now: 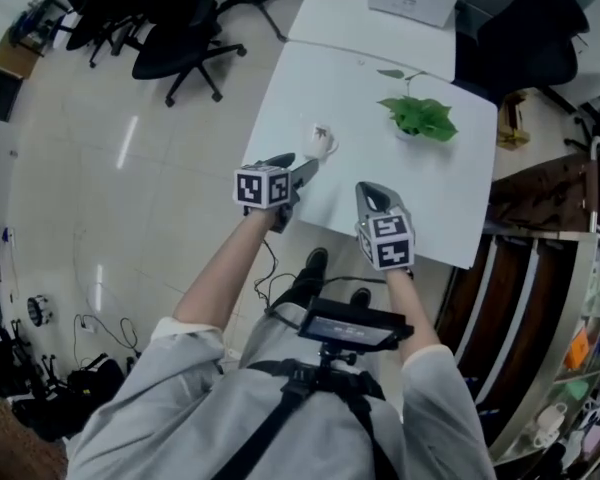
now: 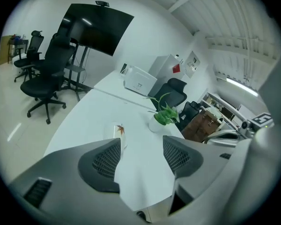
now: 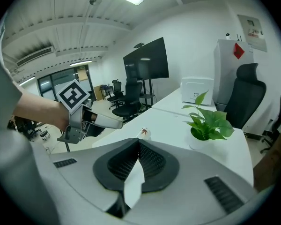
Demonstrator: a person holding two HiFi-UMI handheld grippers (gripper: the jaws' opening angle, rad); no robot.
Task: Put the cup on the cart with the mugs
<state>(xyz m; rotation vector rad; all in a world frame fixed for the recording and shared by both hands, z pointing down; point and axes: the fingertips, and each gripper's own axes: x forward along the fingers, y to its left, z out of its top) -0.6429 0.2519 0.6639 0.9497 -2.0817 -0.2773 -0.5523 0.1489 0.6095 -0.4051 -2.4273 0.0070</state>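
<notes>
I see the cup standing on the white table, left of the potted plant. My left gripper, jaws apart and empty, hangs beyond the cup from the plant. My right gripper, jaws together on nothing, hangs on the plant's near side.

head: steeply down over table | gripper views: low, forward across it | shared: cup, plant

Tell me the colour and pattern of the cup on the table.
White cup with a small reddish-brown leaf mark; clearest in the left gripper view.
</notes>
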